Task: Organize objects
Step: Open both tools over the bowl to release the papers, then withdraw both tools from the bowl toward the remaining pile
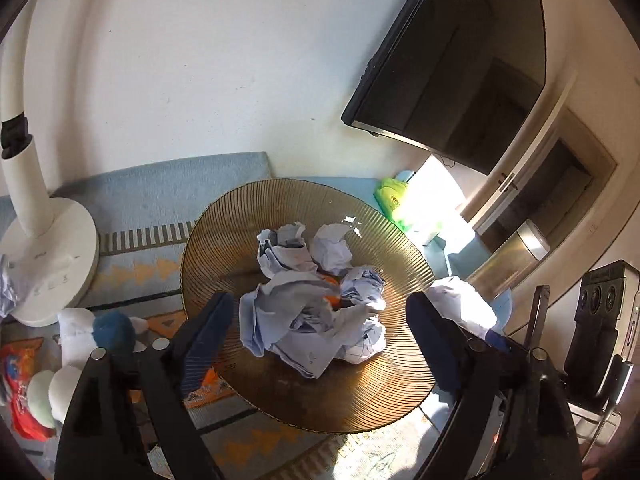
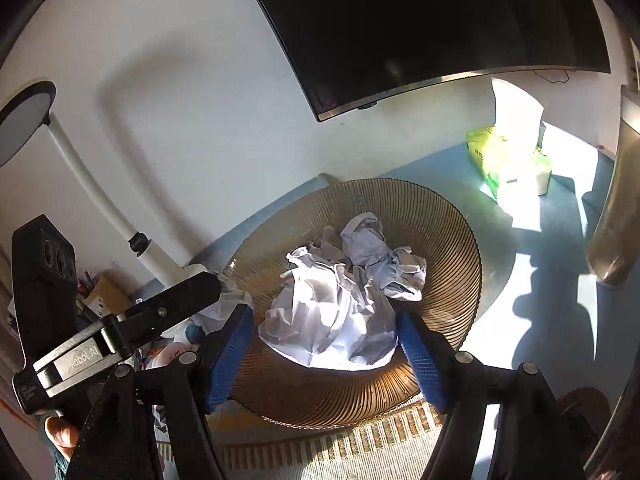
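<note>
A ribbed amber glass bowl (image 1: 224, 240) holds several crumpled paper balls (image 1: 308, 320); it also shows in the right wrist view (image 2: 452, 232) with the paper balls (image 2: 332, 312). My left gripper (image 1: 320, 344) is open, its fingers standing either side of the pile just above the bowl. My right gripper (image 2: 326, 352) is open, its blue pads (image 2: 230, 356) flanking a large white crumpled paper without gripping it. Another crumpled paper (image 1: 460, 304) lies beside the bowl's right rim.
A white lamp base (image 1: 48, 260) stands left. Soft toys (image 1: 80, 340) and a red snack bag (image 1: 20, 384) lie at lower left. A green tissue pack (image 2: 508, 160) and a steel cylinder (image 2: 616, 208) sit right. A dark monitor (image 1: 452, 64) hangs on the wall.
</note>
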